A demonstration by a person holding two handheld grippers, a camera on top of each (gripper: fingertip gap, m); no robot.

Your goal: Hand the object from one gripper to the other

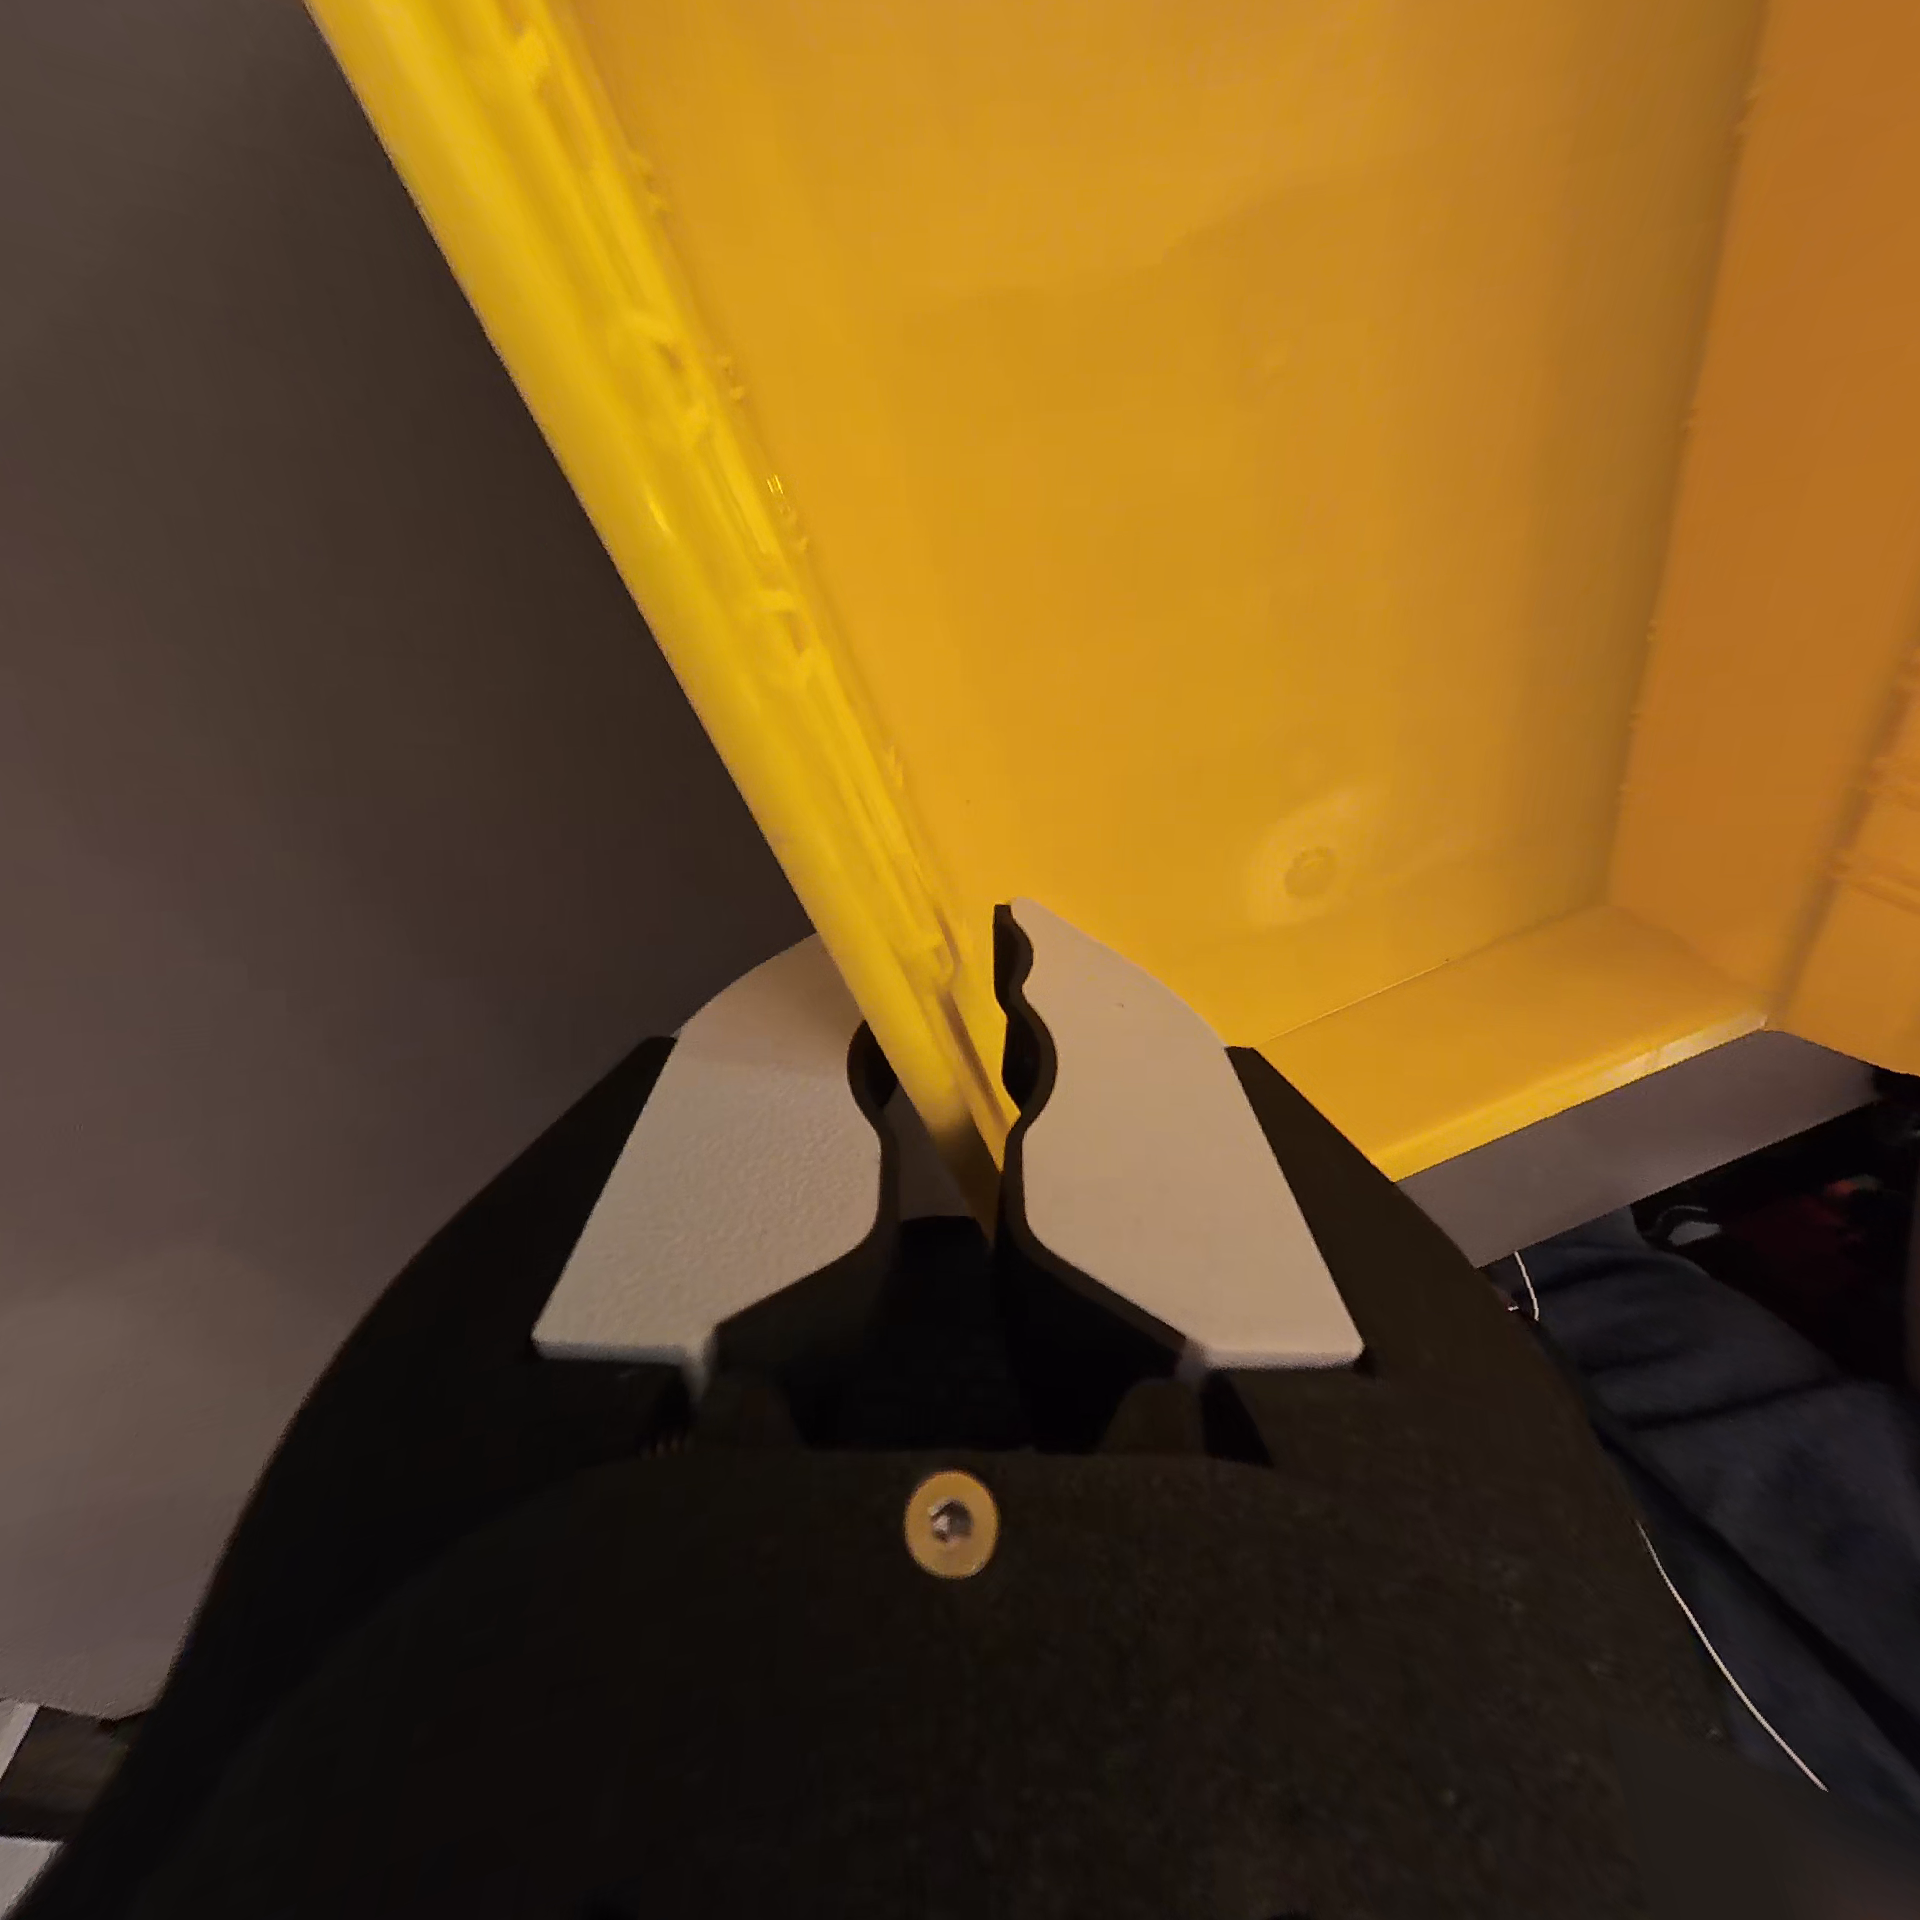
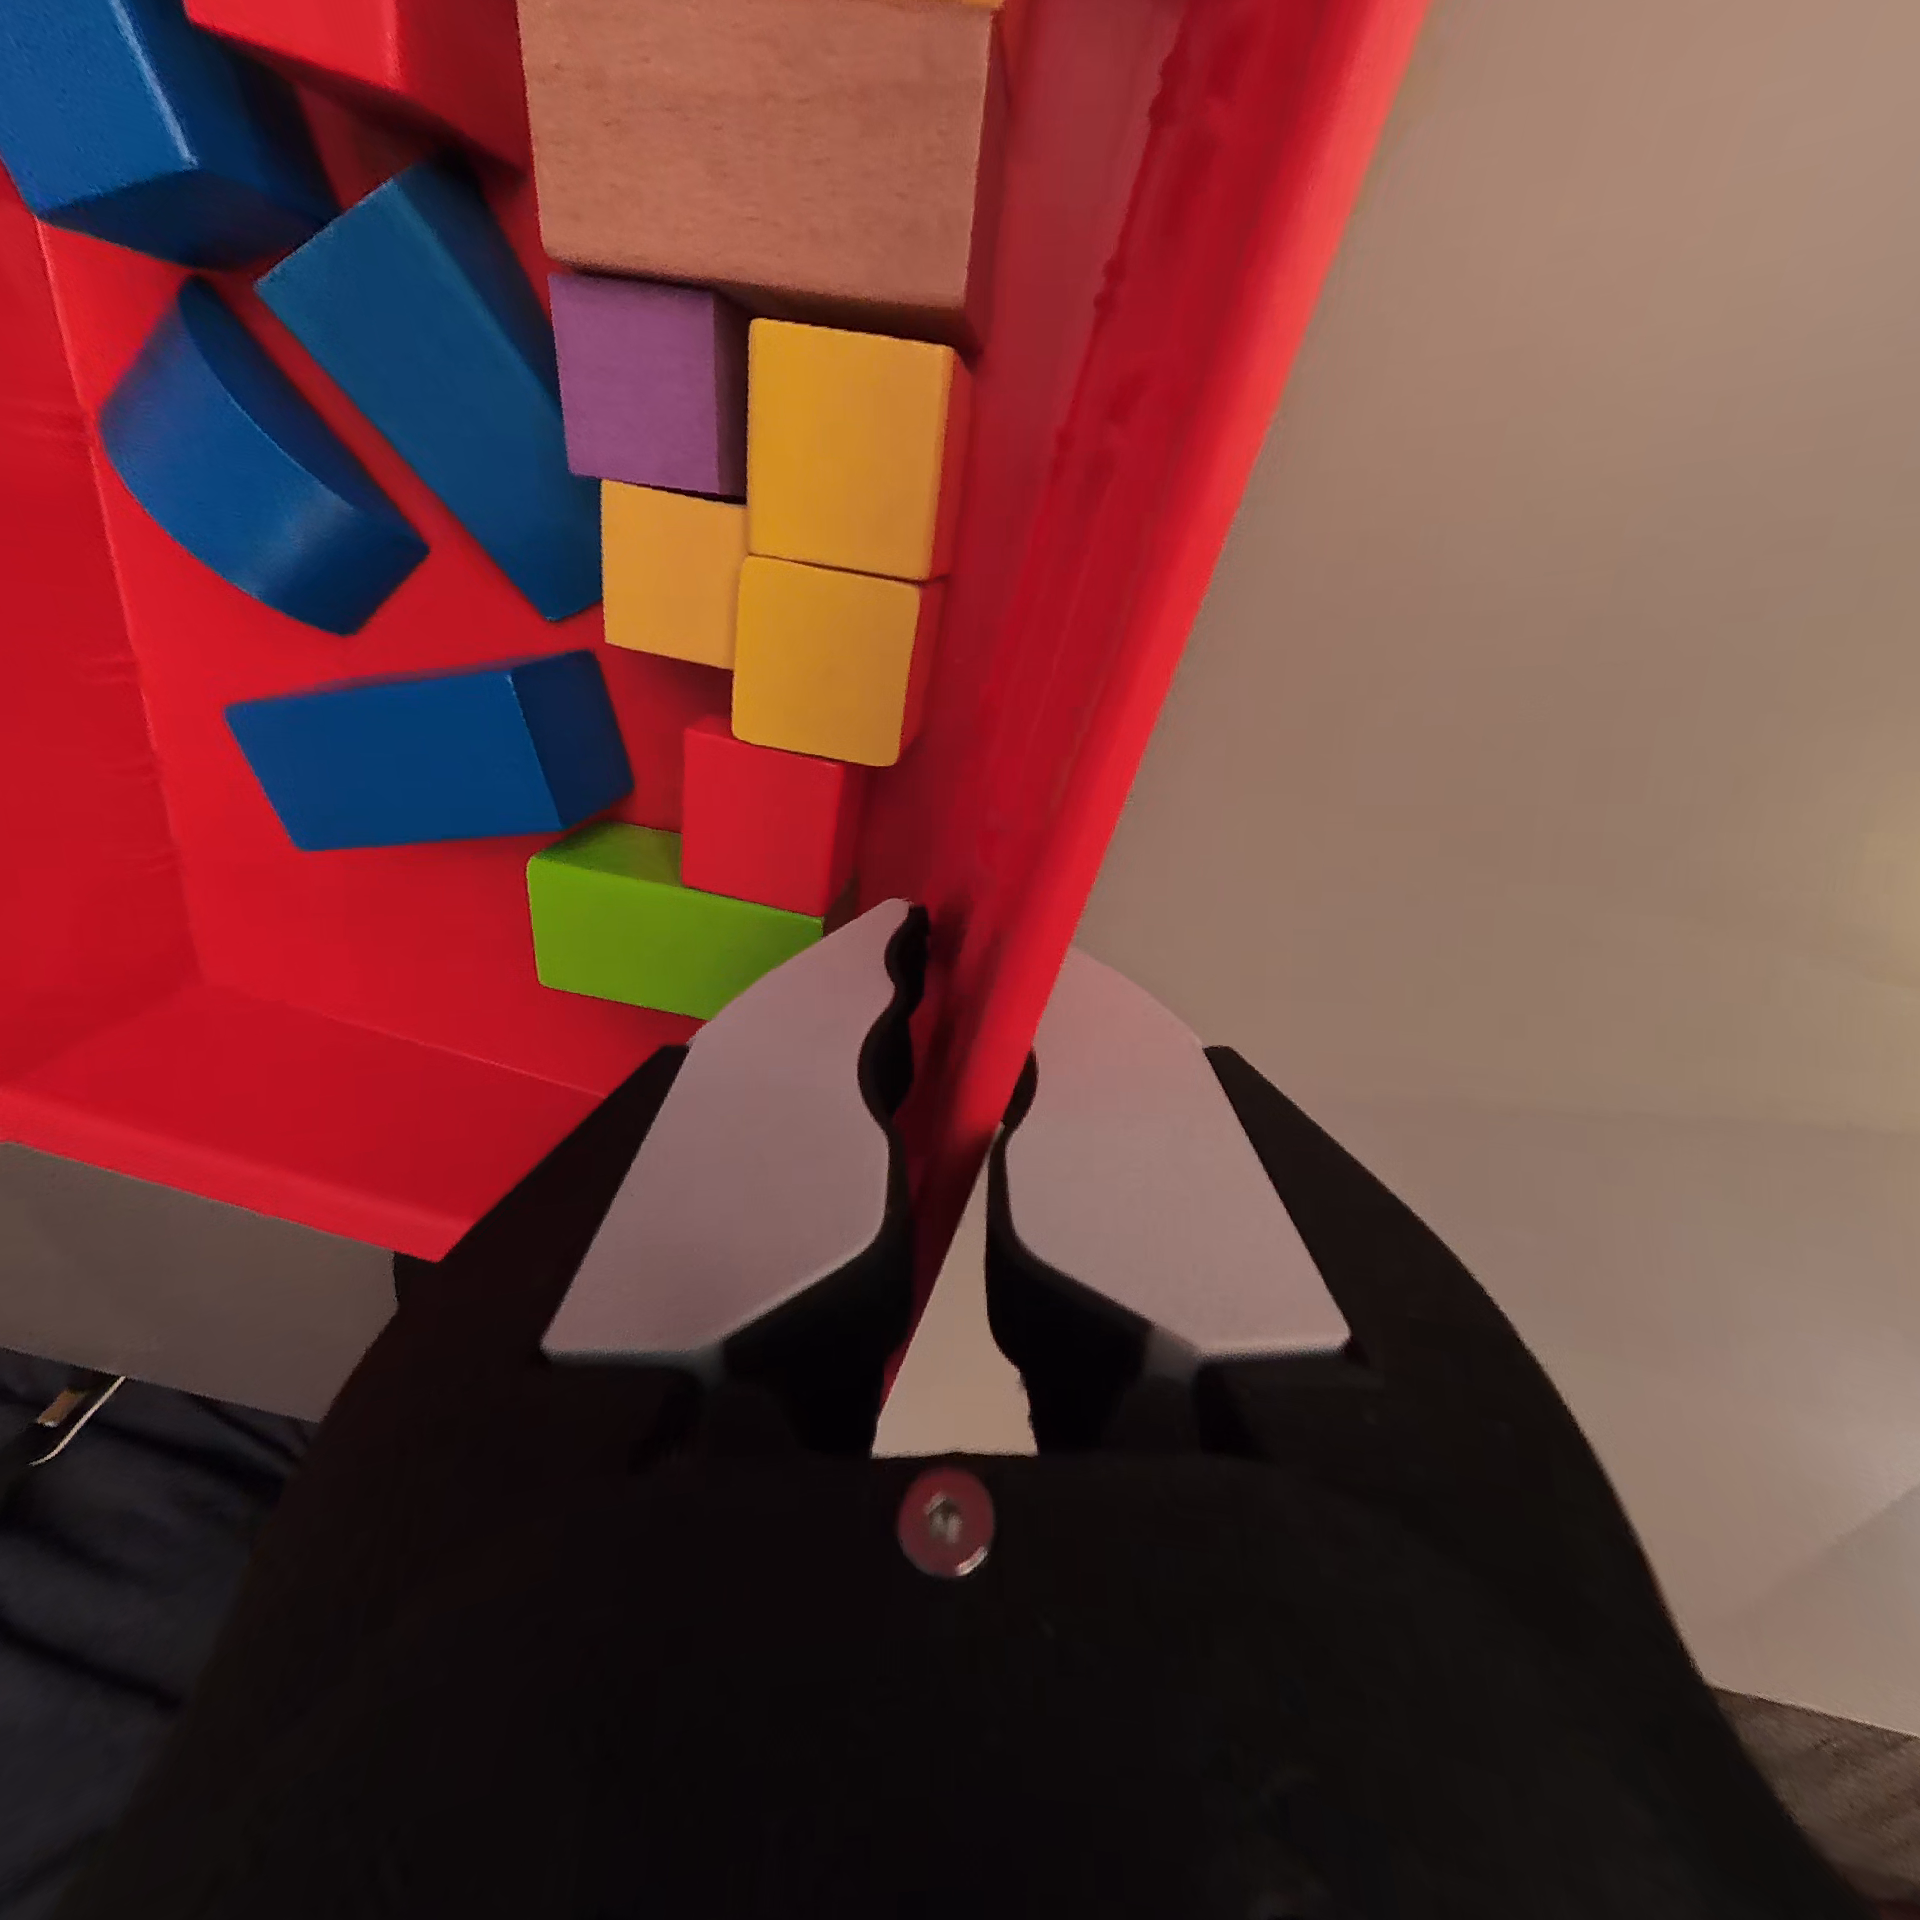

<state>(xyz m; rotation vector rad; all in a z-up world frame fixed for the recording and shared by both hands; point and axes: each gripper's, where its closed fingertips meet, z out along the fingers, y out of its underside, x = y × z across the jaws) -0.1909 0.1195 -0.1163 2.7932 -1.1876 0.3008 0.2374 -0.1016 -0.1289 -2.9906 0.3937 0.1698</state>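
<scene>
No single object is passing between the grippers yet, and which block is meant I cannot tell; judging by this, the handover has not begun and each gripper is busy with a bin.

In the right wrist view, wooden blocks fill the upper left of the frame inside a red bin (image 2: 312,1091): blue blocks (image 2: 426,748), yellow blocks (image 2: 831,655), a purple block (image 2: 644,384), a red block (image 2: 764,816), a green block (image 2: 644,925) and a plain wooden block (image 2: 758,135).

The right gripper (image 2: 971,956) is clamped on the red bin's side wall at centre frame. The left gripper (image 1: 914,935) is clamped on the rim of a yellow bin (image 1: 1247,520), which looks empty.

Next, I judge, one gripper must let go of its wall and reach for a block. The green and red blocks sit tight against the held wall, crowding any approach there.
</scene>
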